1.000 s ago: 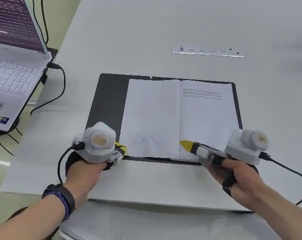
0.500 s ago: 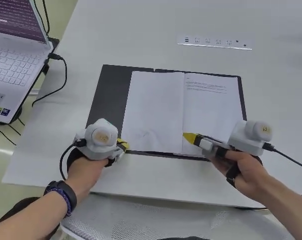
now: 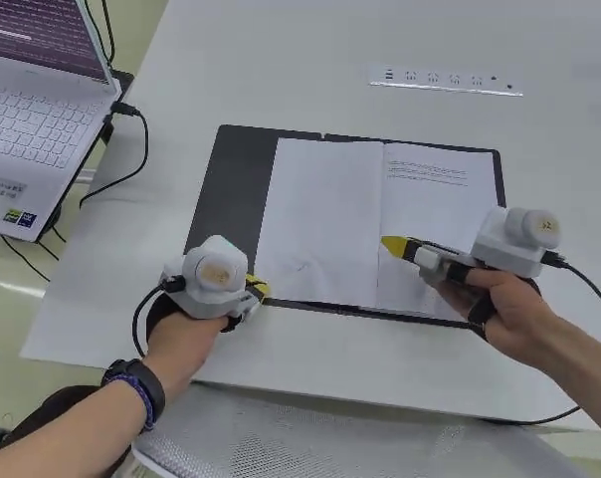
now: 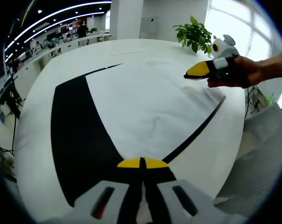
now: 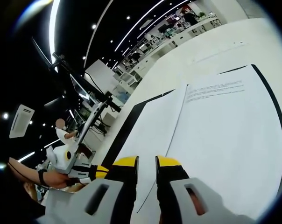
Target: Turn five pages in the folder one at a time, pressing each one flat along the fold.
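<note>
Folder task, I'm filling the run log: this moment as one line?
folder open flat | left gripper shut at its near-left edge | right gripper jaws slightly apart over right page by fold

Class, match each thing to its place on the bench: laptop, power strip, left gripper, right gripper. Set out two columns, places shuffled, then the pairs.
Things
1. laptop
2. power strip
3. left gripper
4. right gripper

Places
A. over the right page, near the fold
B. at the near left corner of the folder
C. beyond the folder's far edge
D. far left of the folder

Pairs: 1-D, 2-C, 3-B, 4-A
</note>
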The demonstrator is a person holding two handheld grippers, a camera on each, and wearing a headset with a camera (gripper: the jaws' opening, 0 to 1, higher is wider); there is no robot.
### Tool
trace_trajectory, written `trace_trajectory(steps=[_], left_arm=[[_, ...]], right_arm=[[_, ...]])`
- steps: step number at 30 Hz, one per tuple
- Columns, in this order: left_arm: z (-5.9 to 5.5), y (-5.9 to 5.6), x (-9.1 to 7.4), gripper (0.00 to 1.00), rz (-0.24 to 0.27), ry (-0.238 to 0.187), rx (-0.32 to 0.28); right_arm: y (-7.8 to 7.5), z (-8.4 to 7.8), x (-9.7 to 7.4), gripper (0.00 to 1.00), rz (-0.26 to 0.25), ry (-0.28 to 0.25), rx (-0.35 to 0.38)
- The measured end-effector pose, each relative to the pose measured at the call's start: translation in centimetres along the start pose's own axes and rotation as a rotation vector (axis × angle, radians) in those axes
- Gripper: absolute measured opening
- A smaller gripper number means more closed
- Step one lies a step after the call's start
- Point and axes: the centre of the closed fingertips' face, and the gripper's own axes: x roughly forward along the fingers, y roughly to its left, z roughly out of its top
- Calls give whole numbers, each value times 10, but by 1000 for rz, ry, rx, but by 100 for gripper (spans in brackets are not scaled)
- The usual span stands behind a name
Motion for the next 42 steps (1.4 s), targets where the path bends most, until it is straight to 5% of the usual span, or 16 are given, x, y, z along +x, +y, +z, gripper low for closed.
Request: trace_trajectory(steps=[21,42], left_arm=[[0,1,1,0,-11,9,12],[-3,2,0,0,-10,18,11]], right_arm=[[-18,33,29,9,-1,-17,4],[-35,44,59,0,-16,-71,72]])
